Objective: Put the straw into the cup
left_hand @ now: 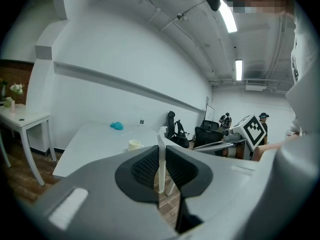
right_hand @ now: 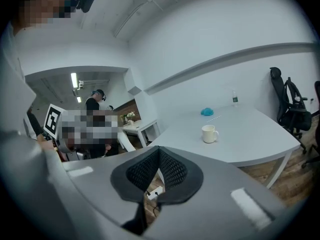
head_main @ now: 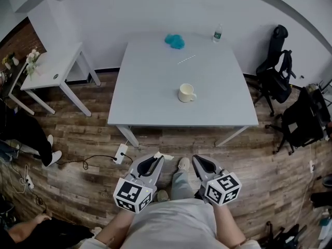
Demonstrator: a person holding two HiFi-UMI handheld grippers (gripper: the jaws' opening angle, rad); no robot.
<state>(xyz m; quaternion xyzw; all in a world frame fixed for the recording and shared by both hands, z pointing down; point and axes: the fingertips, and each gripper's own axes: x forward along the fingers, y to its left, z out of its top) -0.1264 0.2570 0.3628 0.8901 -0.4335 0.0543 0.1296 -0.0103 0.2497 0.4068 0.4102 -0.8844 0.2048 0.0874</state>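
Observation:
A cream mug [head_main: 186, 93] stands near the middle of the white table [head_main: 150, 97]; it also shows in the left gripper view [left_hand: 134, 144] and the right gripper view [right_hand: 209, 133]. My left gripper [head_main: 157, 161] hovers over the floor short of the table's near edge, shut on a white straw [left_hand: 161, 159] that stands upright between its pads, bent at the top. My right gripper [head_main: 198, 161] hangs beside it, jaws [right_hand: 159, 150] closed together with nothing in them. A thin white stick [head_main: 187, 59] lies on the table beyond the mug.
A teal cloth [head_main: 175, 41] and a water bottle [head_main: 217, 33] sit at the table's far edge. A small white side table [head_main: 54, 66] stands to the left, black office chairs [head_main: 275, 69] to the right. A power strip [head_main: 121, 153] lies on the wooden floor.

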